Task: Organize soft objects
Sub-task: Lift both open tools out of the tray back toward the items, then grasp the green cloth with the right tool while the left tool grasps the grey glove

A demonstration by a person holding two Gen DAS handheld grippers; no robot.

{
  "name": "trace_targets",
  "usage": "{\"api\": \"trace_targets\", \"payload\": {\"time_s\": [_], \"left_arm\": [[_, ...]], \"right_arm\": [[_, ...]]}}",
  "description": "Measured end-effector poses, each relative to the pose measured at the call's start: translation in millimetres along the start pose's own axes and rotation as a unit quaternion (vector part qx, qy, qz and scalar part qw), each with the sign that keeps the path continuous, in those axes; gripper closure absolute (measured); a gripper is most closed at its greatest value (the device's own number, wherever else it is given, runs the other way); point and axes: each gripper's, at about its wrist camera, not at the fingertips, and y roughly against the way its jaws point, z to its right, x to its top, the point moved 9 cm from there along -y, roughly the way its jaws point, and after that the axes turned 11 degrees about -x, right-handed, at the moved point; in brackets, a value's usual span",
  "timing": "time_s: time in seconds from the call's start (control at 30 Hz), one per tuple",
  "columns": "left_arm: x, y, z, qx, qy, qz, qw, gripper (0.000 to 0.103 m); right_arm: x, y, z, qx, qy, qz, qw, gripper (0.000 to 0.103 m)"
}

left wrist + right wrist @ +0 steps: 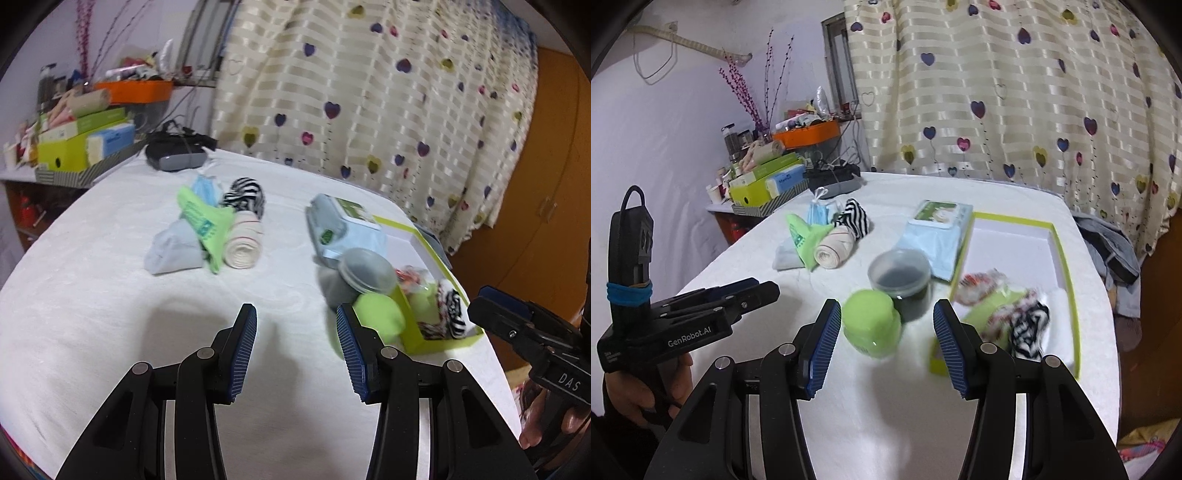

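Note:
A pile of soft things lies mid-table: a beige rolled sock [242, 240] [833, 251], a zebra-striped roll [245, 195] [855, 218], a green sock [207, 221] [805, 238], a pale blue sock [171, 251] and a face mask [818, 210]. A green-rimmed box [1067, 266] [439, 341] at the right holds several socks [1028, 325]. My left gripper [295, 343] is open and empty above the cloth. My right gripper [886, 343] is open and empty, just behind a green jar [873, 325] [378, 317].
A dark lidded tub [901, 277] [365, 271] and a wipes pack [936, 229] [343, 225] lie beside the box. A black-grey device [173, 155] sits at the far edge. A cluttered side shelf [74, 140] stands at the left. A heart-patterned curtain [369, 92] hangs behind.

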Motion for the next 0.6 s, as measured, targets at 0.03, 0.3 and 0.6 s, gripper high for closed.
{"api": "trace_targets", "payload": {"time_s": [0.03, 0.3, 0.6], "left_arm": [[0.8, 0.7, -5.7, 0.002, 0.004, 0.002, 1.0000, 0.059], [15.3, 13.9, -60.3, 0.041, 0.041, 0.025, 0.9980, 0.059], [14.7, 30.4, -108.2, 0.063, 0.078, 0.048, 0.9938, 0.059]], "right_arm": [[2.3, -2.6, -4.5, 0.002, 0.004, -0.001, 1.000, 0.050], [21.7, -31.4, -51.3, 0.033, 0.043, -0.009, 0.998, 0.050], [49.7, -71.5, -114.9, 0.073, 0.081, -0.014, 0.994, 0.050]]}}
